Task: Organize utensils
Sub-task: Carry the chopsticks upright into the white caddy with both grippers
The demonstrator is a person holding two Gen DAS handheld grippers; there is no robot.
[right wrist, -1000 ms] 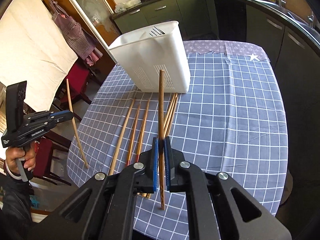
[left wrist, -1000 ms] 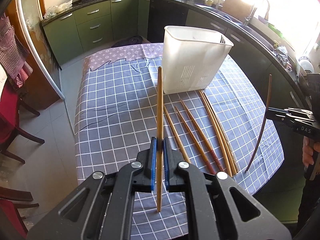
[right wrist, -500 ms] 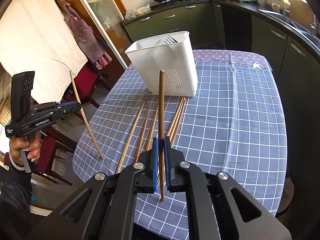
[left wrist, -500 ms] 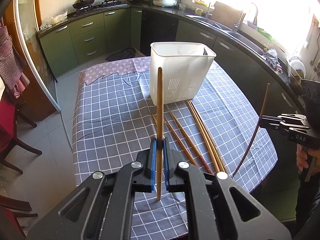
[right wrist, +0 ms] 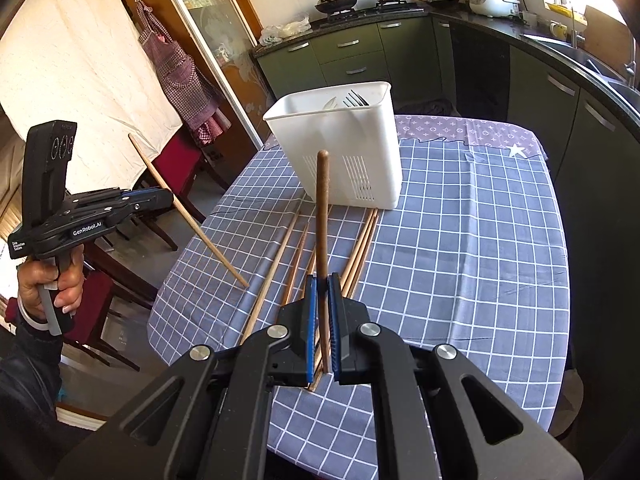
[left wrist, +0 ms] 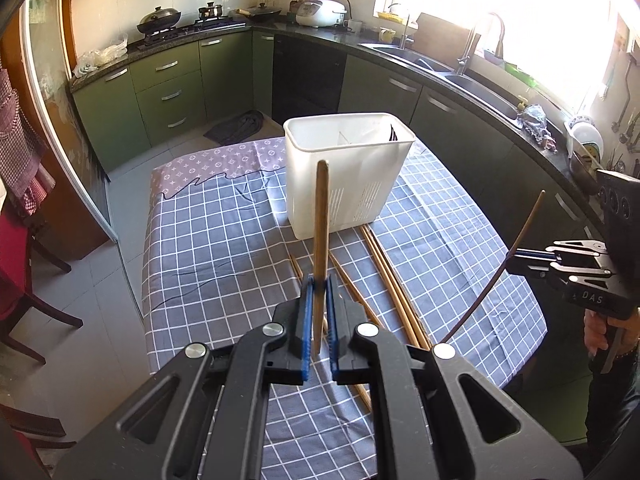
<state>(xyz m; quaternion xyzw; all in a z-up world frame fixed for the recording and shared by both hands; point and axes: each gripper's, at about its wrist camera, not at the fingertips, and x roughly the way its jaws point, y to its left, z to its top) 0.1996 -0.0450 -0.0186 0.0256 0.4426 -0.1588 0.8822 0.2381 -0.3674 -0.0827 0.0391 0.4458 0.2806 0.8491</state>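
My left gripper [left wrist: 319, 280] is shut on a light wooden chopstick [left wrist: 321, 216], held upright above the near table edge. It also shows in the right wrist view [right wrist: 160, 202] with its chopstick [right wrist: 188, 216] slanting down. My right gripper [right wrist: 323, 278] is shut on a dark brown chopstick [right wrist: 322, 208], also upright; it shows in the left wrist view [left wrist: 514, 258] with that chopstick [left wrist: 496, 276]. A white plastic utensil holder [left wrist: 348, 176] [right wrist: 344, 152] stands mid-table with a fork [right wrist: 354, 99] inside. Several chopsticks [left wrist: 394, 280] [right wrist: 296, 252] lie on the cloth before it.
The table has a blue checked cloth [left wrist: 216, 240] [right wrist: 460, 240]. Red chairs [left wrist: 24, 264] [right wrist: 176, 168] stand at its left side. Green kitchen cabinets [left wrist: 168, 88] and a counter with a sink [left wrist: 472, 80] surround it.
Both grippers have pulled back and risen, so the holder looks smaller and farther. Each keeps its chopstick. The left gripper's chopstick now slants more in the right wrist view.
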